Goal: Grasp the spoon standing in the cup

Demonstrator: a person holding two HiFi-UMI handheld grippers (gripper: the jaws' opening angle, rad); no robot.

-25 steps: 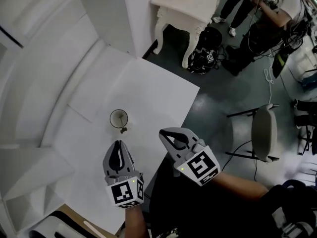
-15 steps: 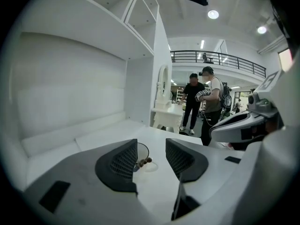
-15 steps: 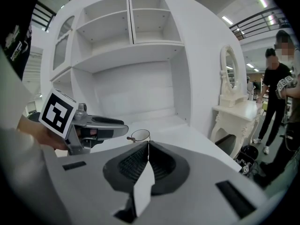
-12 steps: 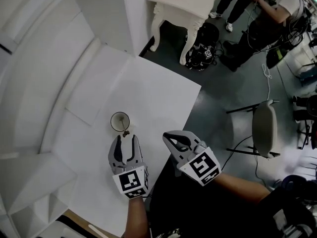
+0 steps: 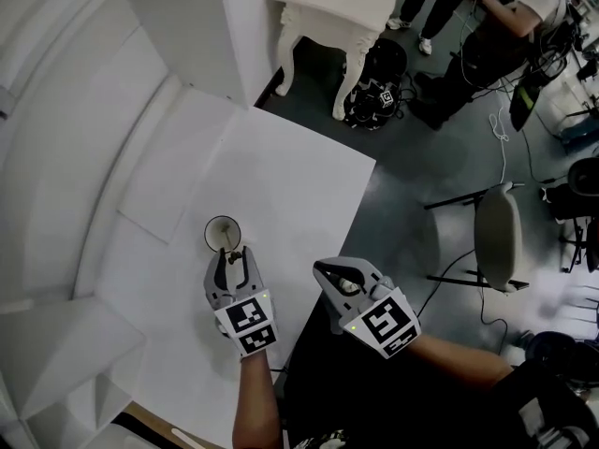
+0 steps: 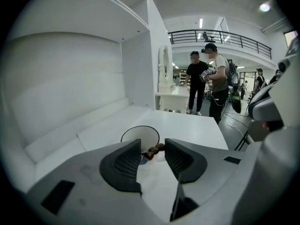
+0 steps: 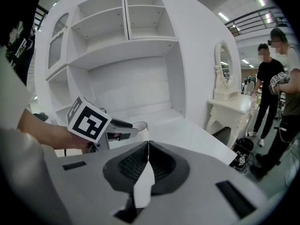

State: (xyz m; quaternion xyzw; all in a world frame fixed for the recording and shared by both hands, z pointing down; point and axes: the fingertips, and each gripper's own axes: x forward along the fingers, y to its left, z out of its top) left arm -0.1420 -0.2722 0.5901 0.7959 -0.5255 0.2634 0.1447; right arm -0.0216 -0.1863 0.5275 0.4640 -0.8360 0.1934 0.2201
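White table (image 5: 281, 171) — left claw (image 6: 153, 157), just opened, straddles spoon (image 6: 154, 150).

I count two grippers of mine low in the head view: my left gripper (image 5: 233, 254) left of centre and my right gripper (image 5: 323, 269) beside it. Each has two fingers (image 6: 124, 165) and one marker cube (image 5: 248, 324). The one white table (image 5: 299, 185) carries one cup (image 5: 223, 233), with one spoon (image 6: 154, 150) in it. At the top of the frame stands one ornate dressing table (image 5: 328, 7), with one oval mirror (image 6: 164, 64). One dark bag (image 5: 372, 96) lies on the floor below it. Right of centre is one chair (image 5: 496, 241). Right of centre in the left gripper view, two people stand close together: one in black (image 6: 196, 78) and one in a light shirt (image 6: 218, 78).
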